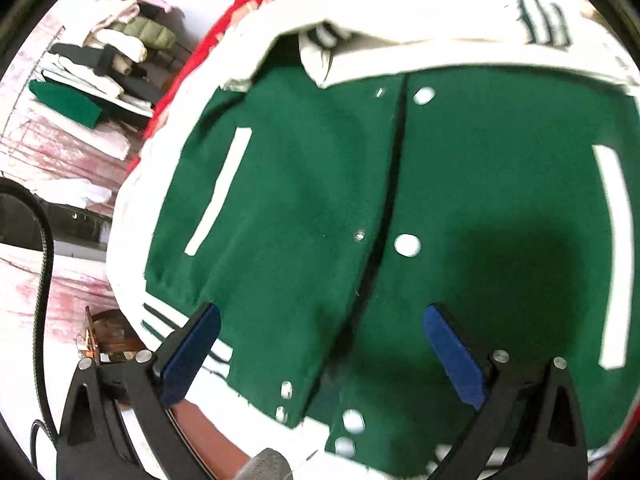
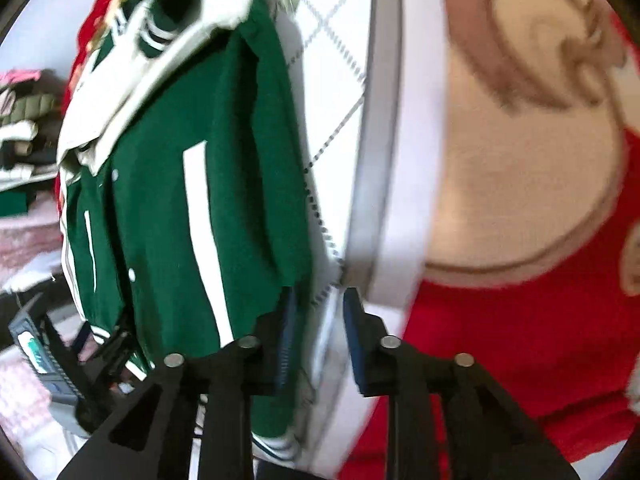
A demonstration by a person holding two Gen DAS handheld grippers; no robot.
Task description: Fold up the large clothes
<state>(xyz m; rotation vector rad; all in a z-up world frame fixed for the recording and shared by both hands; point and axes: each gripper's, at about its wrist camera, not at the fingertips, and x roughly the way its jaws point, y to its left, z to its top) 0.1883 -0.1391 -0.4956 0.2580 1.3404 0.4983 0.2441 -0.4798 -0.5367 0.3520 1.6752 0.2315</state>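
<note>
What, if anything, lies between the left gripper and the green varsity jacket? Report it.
Nothing visible. The left gripper hangs open directly over the green varsity jacket with white sleeves, its blue pads bracketing the snap-button front near the hem, with bare fabric below.

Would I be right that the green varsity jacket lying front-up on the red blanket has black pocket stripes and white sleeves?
Not quite: the pocket stripes are white, not black, as the left wrist view shows. The rest stands: the green varsity jacket lies front-up on the red blanket and has white sleeves.
</note>
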